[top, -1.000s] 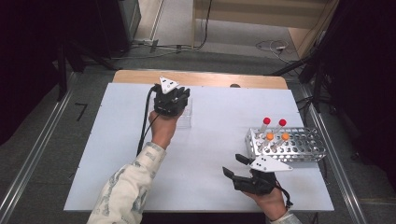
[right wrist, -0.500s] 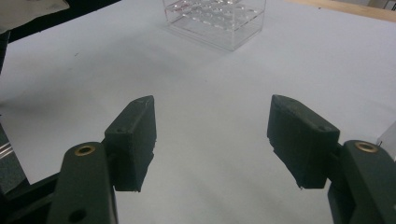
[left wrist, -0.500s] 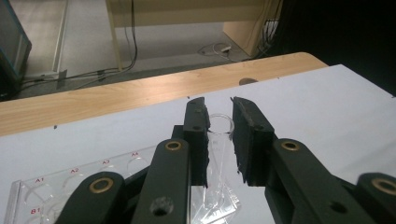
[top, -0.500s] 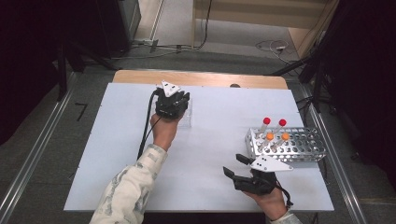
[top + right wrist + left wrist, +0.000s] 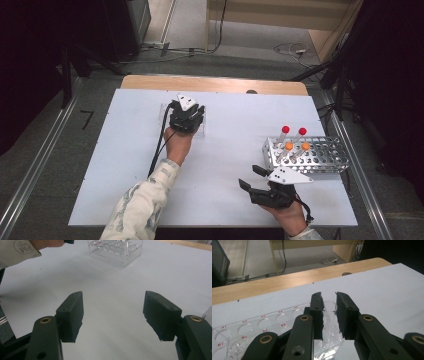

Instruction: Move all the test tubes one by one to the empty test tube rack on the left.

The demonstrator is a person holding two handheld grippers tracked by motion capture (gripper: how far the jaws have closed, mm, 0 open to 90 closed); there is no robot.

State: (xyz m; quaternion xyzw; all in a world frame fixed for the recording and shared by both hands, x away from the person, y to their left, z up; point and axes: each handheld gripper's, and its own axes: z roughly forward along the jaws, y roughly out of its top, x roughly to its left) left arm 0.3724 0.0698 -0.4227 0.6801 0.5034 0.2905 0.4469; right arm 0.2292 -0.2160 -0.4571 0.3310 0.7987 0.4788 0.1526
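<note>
Gripping a clear test tube (image 5: 329, 312), the left gripper (image 5: 329, 315) holds it upright over the end hole of the clear acrylic rack (image 5: 272, 325). Step in hand, by judgement: seating the tube. Next: lower straight, then release. Right gripper (image 5: 113, 315): jaws wide, empty, resting near the metal rack (image 5: 307, 155) with capped tubes (image 5: 292, 138).

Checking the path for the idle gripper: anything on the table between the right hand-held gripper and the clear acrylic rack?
Nothing. In the right gripper view, bare white table runs from the open right hand-held gripper to the clear acrylic rack; the high view agrees.
</note>
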